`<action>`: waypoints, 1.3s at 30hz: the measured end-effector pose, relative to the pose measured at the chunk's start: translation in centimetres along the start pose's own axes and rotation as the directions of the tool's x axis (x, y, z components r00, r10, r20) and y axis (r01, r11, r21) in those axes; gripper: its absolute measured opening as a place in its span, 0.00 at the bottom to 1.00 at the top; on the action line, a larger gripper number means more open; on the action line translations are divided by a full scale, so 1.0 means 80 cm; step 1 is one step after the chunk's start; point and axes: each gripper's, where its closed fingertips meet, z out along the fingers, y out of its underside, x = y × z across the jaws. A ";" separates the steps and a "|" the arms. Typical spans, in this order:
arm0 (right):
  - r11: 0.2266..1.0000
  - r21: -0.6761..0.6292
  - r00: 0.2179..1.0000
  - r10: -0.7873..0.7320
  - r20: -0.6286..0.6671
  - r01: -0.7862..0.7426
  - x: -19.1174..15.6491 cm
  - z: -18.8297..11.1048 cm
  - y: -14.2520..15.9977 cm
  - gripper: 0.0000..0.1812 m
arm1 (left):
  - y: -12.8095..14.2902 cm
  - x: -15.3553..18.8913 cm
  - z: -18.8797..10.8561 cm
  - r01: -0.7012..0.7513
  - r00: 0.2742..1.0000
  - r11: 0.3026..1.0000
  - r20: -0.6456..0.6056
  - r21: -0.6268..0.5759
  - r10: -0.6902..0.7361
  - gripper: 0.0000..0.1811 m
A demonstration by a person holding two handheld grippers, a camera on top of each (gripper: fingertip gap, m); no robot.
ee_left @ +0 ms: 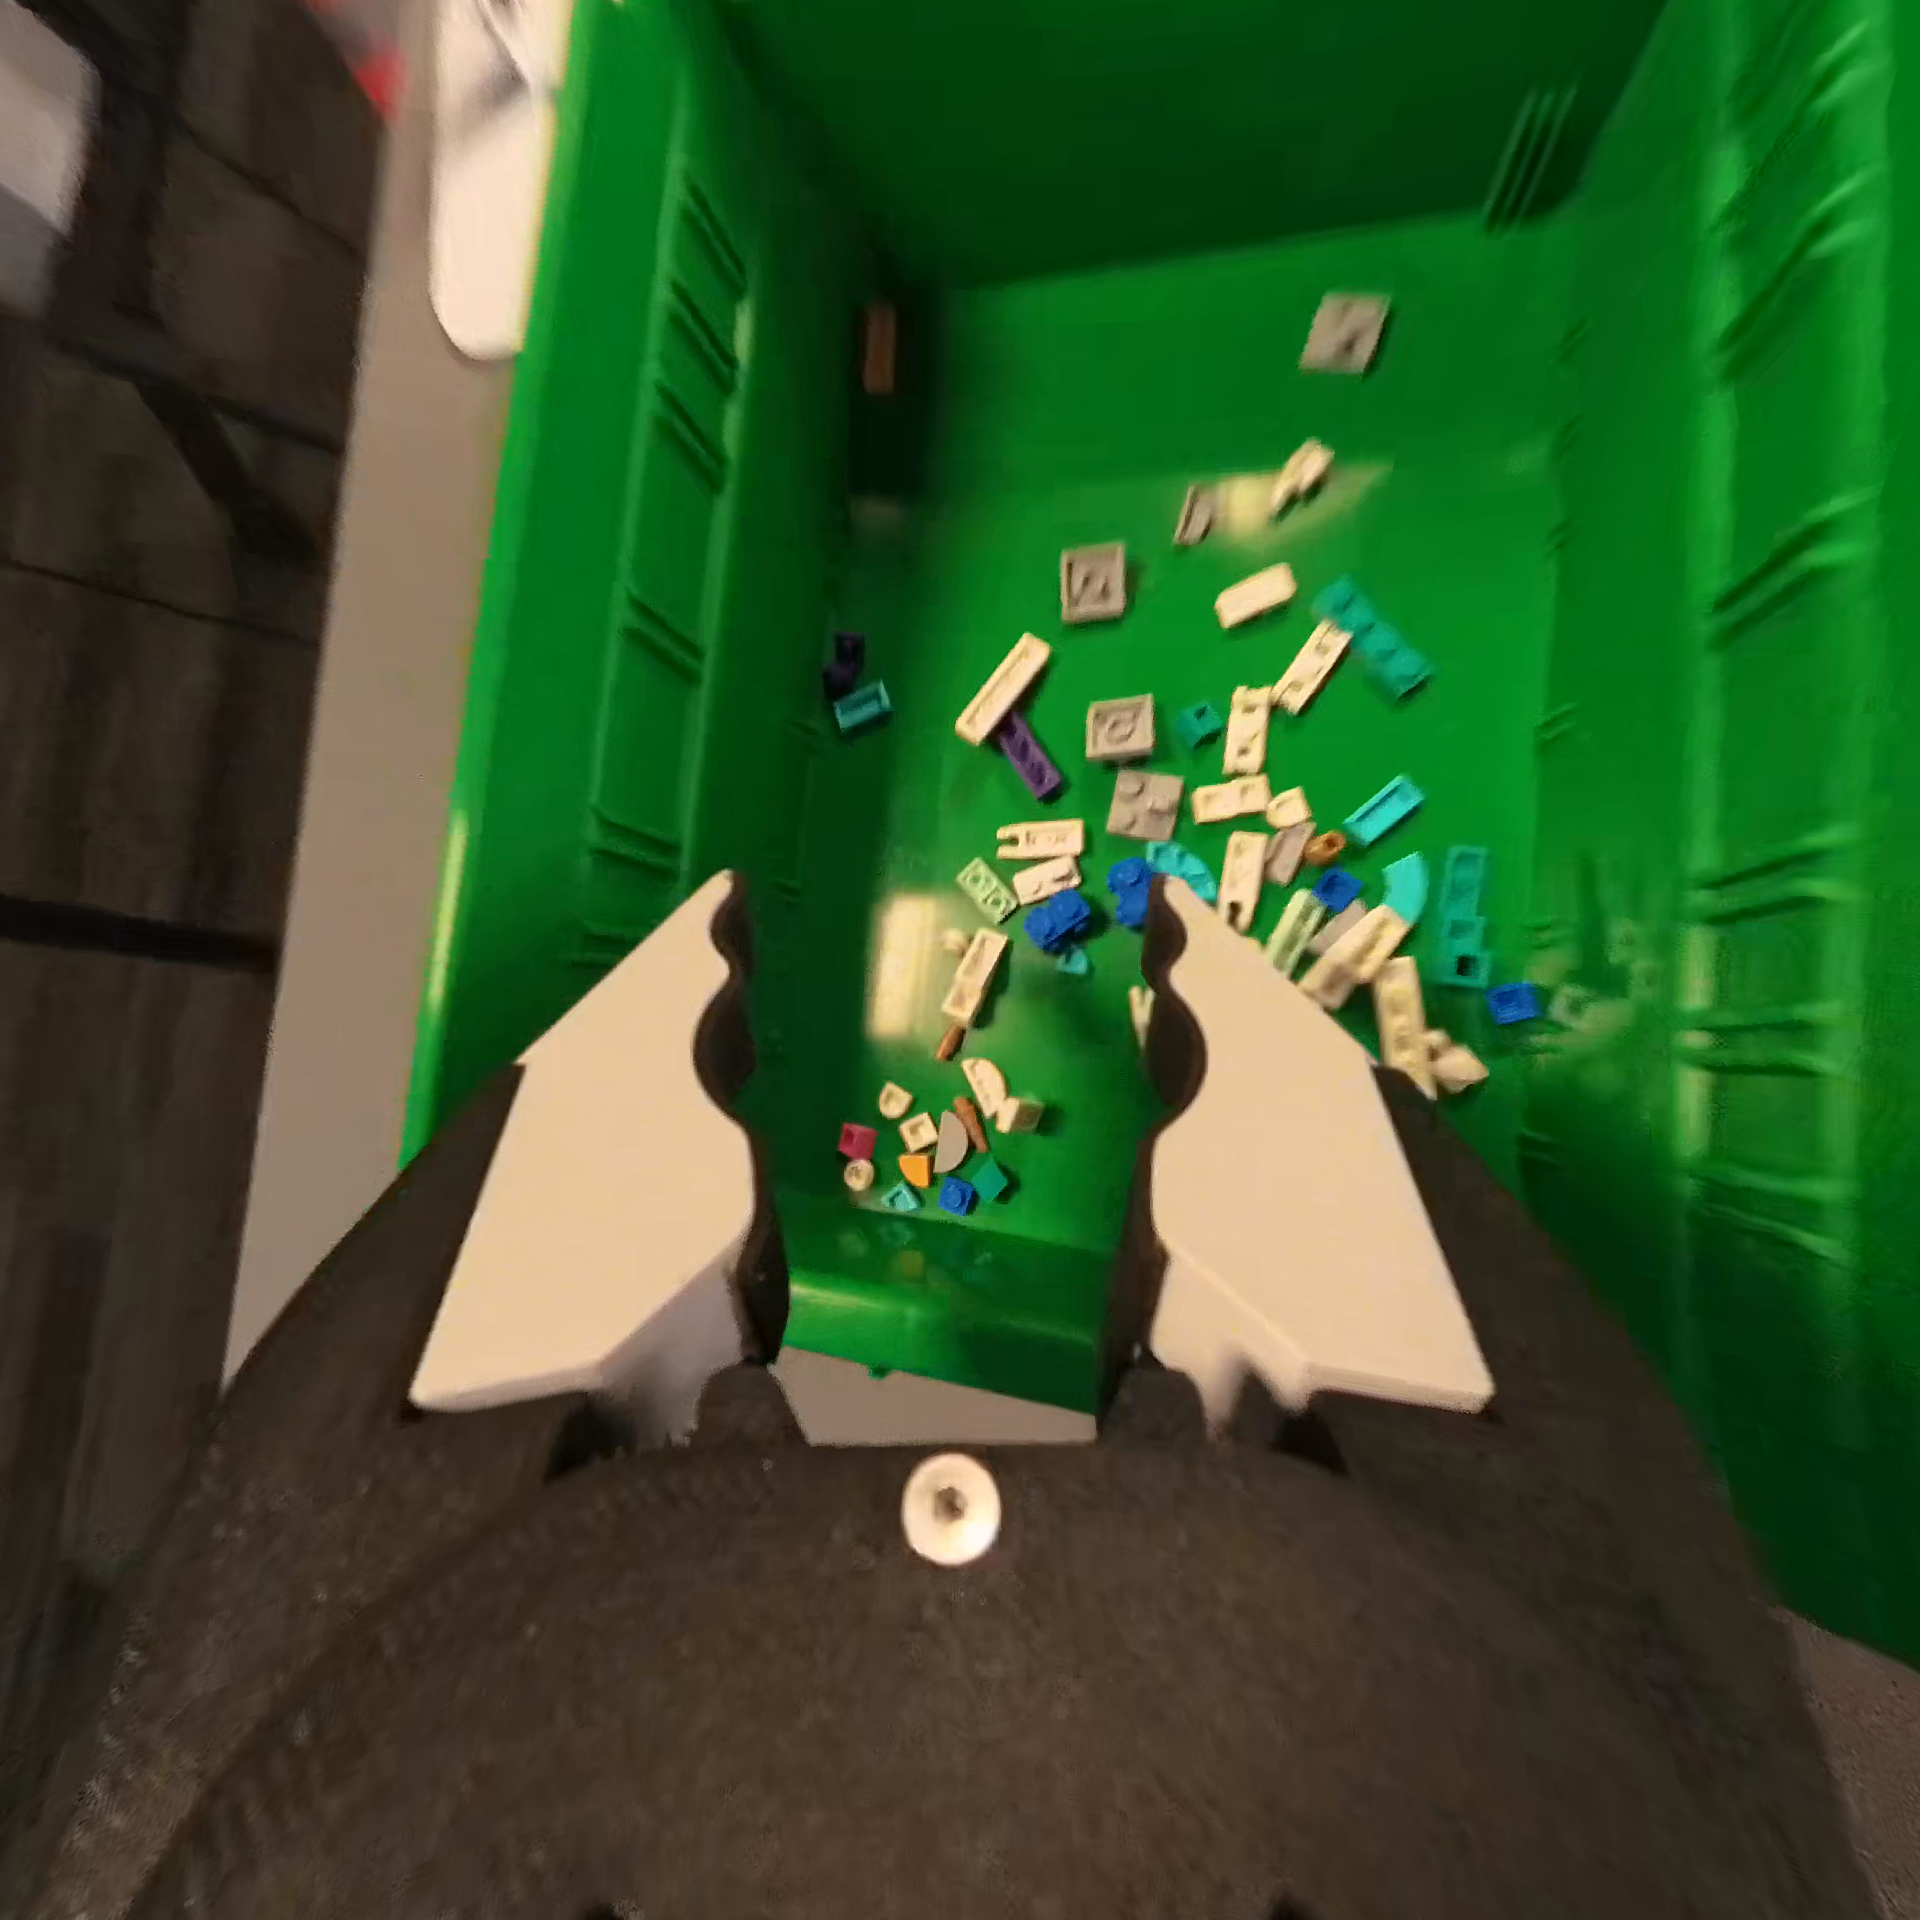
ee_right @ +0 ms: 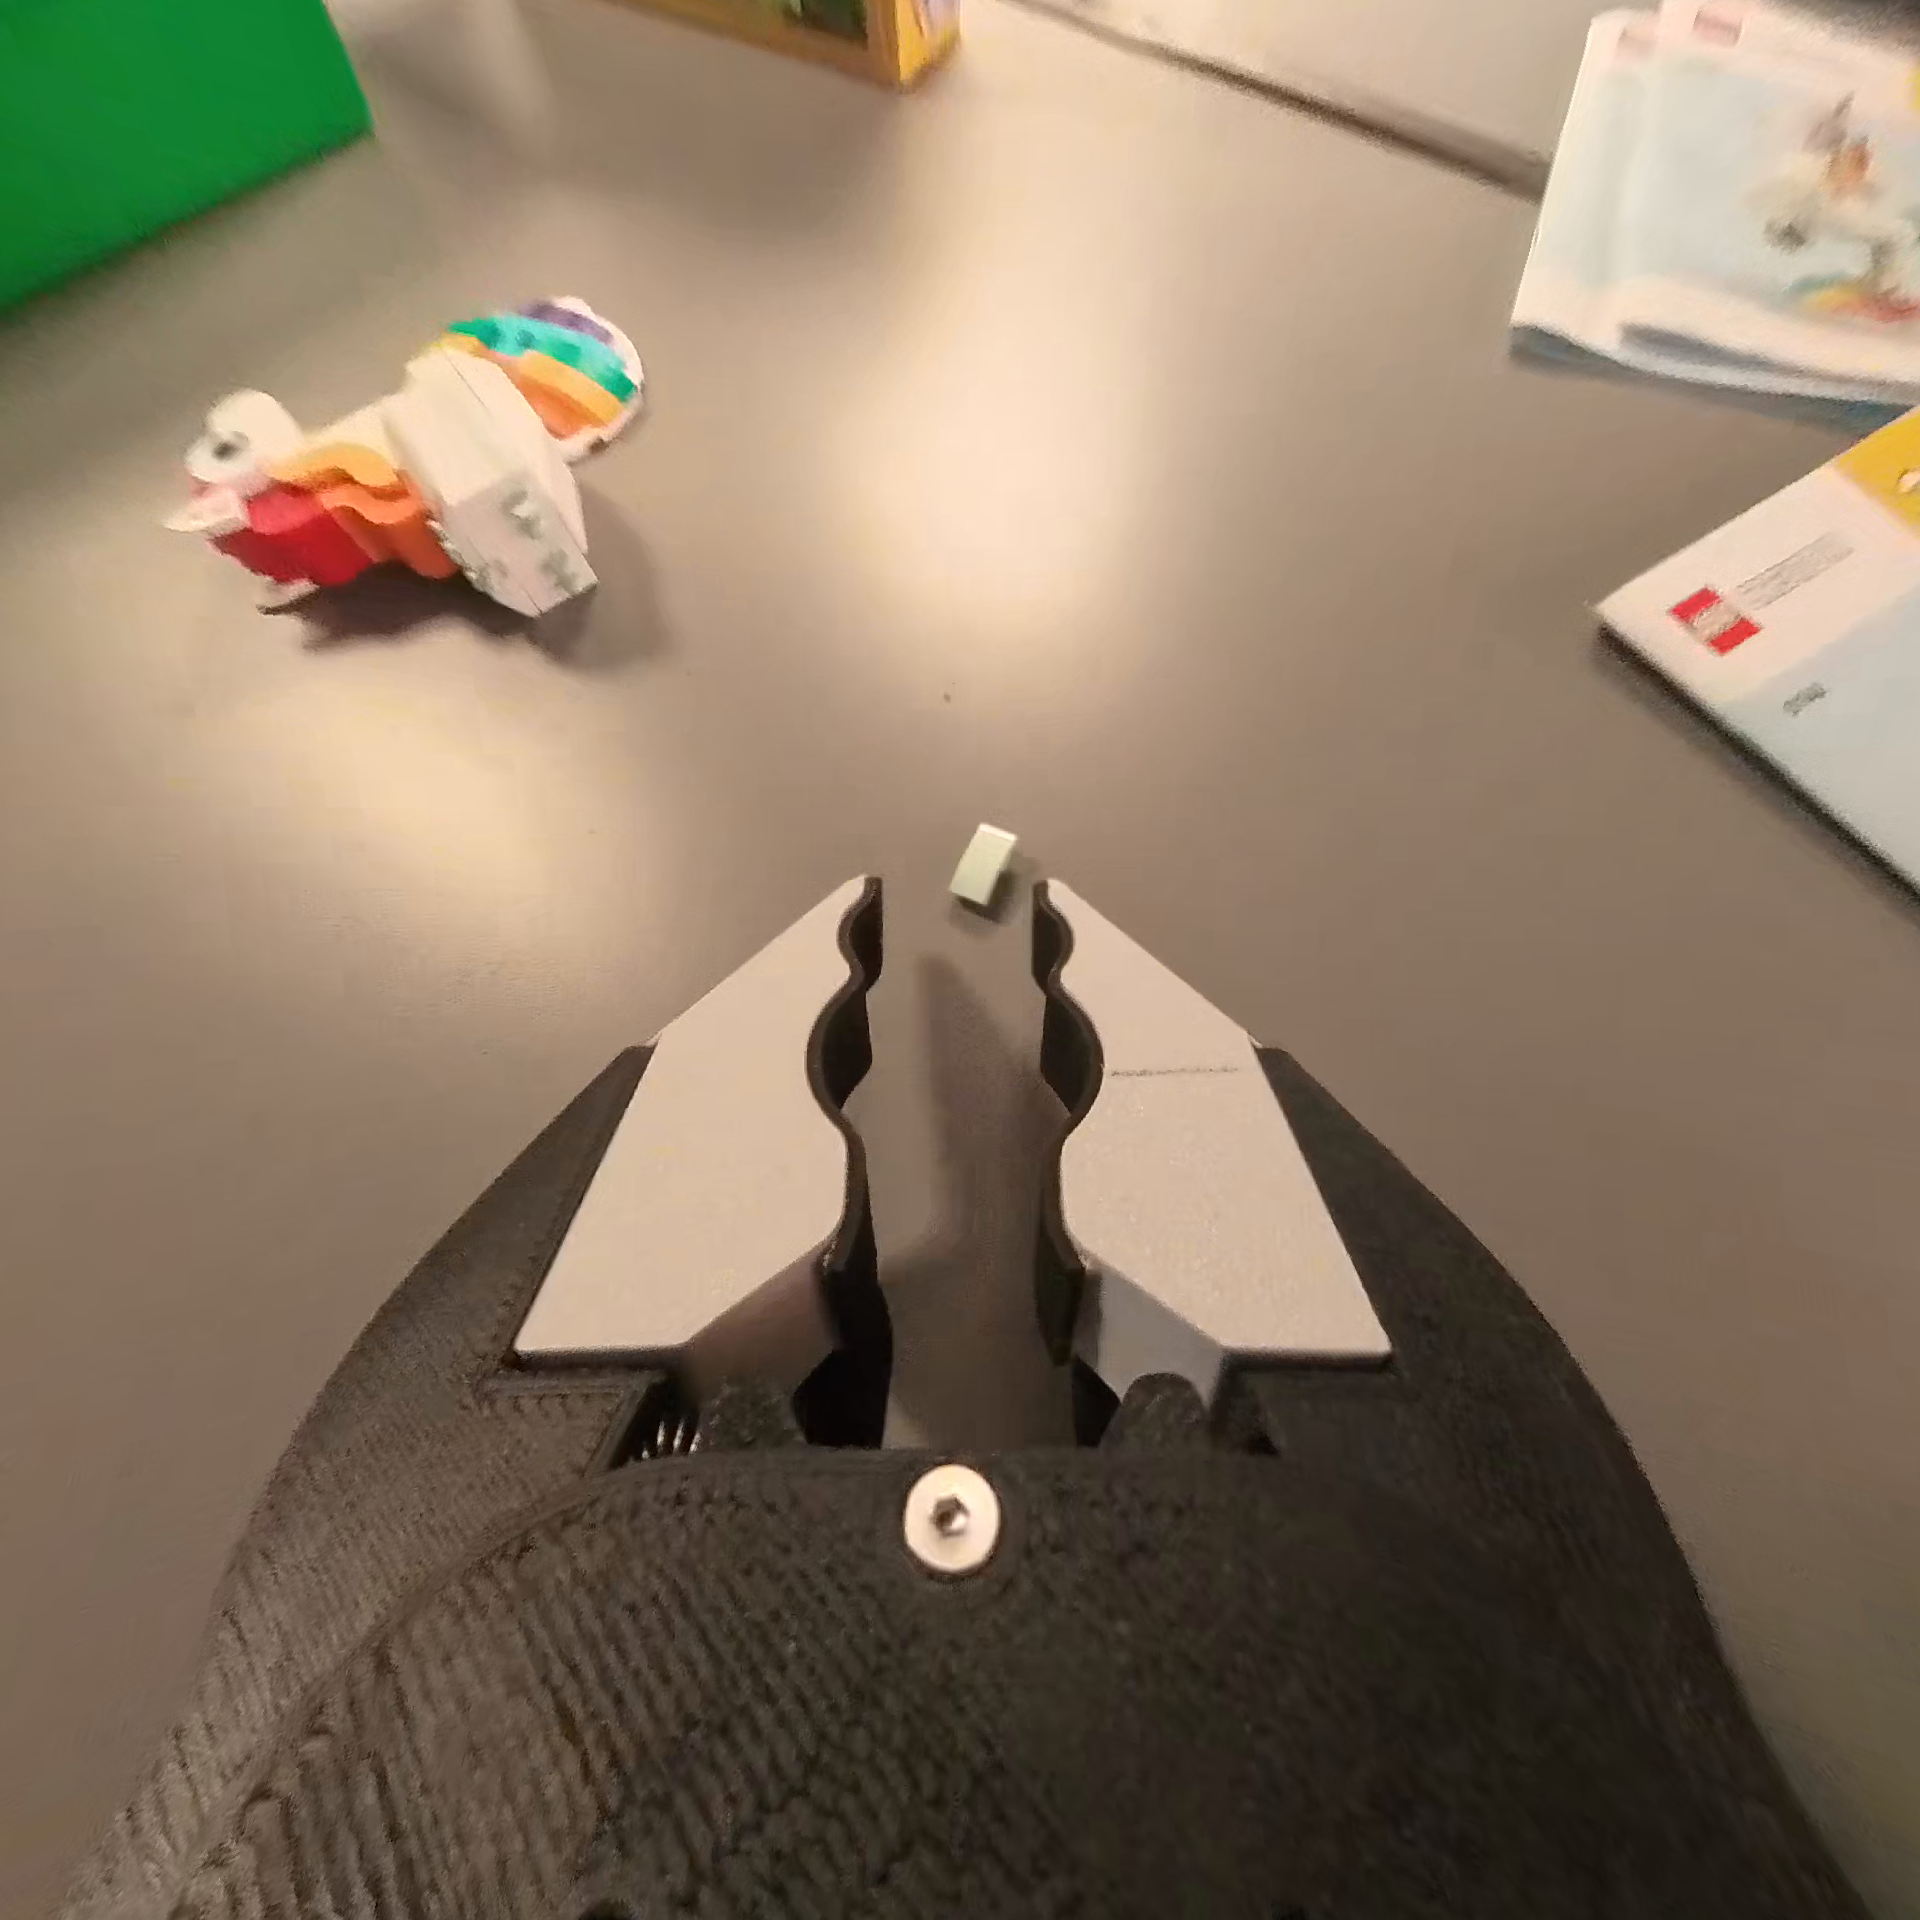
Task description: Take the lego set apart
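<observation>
My left gripper (ee_left: 940, 899) is open and empty, held over a green bin (ee_left: 644, 644). Several loose lego pieces (ee_left: 1132, 805), white, grey, teal, blue and purple, lie on the bin's floor. In the right wrist view the partly built lego model (ee_right: 416, 468), white with rainbow-coloured curved parts, lies on its side on the grey table, far left of my right gripper (ee_right: 958, 896). The right gripper is open and empty, low over the table. A small pale green lego piece (ee_right: 985, 869) lies on the table just beyond its fingertips, nearer the right finger.
A corner of the green bin (ee_right: 156, 135) shows at the far left of the right wrist view. Instruction booklets (ee_right: 1725, 208) (ee_right: 1808, 655) lie at the right. A yellow box (ee_right: 894, 36) stands at the back. Dark furniture (ee_left: 135, 727) is left of the bin.
</observation>
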 end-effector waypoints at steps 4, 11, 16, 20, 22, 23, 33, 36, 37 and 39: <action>0.998 -0.056 0.999 -0.001 -0.051 -0.001 0.004 0.012 0.003 0.16 | -0.046 0.027 -0.073 -0.052 0.999 0.953 0.030 0.300 0.045 0.41; 0.975 0.005 0.975 -0.222 0.002 0.222 -0.030 0.015 -0.012 0.03 | -0.076 0.224 -0.212 -0.111 0.873 0.648 -0.238 0.753 0.426 0.28; 0.450 0.445 0.564 -0.810 -0.162 0.774 -0.143 -0.034 -0.045 0.03 | -0.048 0.355 -0.221 -0.024 0.659 0.655 -0.481 0.755 0.578 0.25; 0.087 0.493 0.340 -0.825 -0.451 0.866 -0.195 -0.075 -0.064 0.03 | -0.029 0.406 -0.195 0.008 0.513 0.757 -0.652 0.654 0.558 0.26; -0.053 0.442 0.233 -0.790 -0.568 0.896 -0.207 -0.089 -0.069 0.03 | -0.017 0.416 -0.182 -0.055 0.485 0.777 -0.664 0.627 0.570 0.27; -0.102 0.415 0.184 -0.782 -0.595 0.904 -0.212 -0.091 -0.066 0.03 | -0.015 0.418 -0.181 -0.067 0.480 0.766 -0.652 0.640 0.587 0.27; -0.241 0.381 0.071 -0.760 -0.646 0.893 -0.239 -0.099 -0.055 0.03 | -0.008 0.422 -0.196 -0.015 0.382 0.746 -0.686 0.665 0.619 0.13; -0.237 0.387 0.074 -0.765 -0.640 0.891 -0.240 -0.099 -0.054 0.03 | -0.007 0.425 -0.198 -0.010 0.364 0.753 -0.699 0.658 0.615 0.03; -0.238 0.388 0.070 -0.771 -0.633 0.890 -0.240 -0.097 -0.051 0.03 | -0.004 0.426 -0.196 -0.030 0.354 0.769 -0.712 0.639 0.606 0.03; -0.220 0.400 0.105 -0.754 -0.648 0.889 -0.239 -0.101 -0.056 0.06 | -0.007 0.419 -0.195 -0.028 0.369 0.778 -0.717 0.628 0.591 0.03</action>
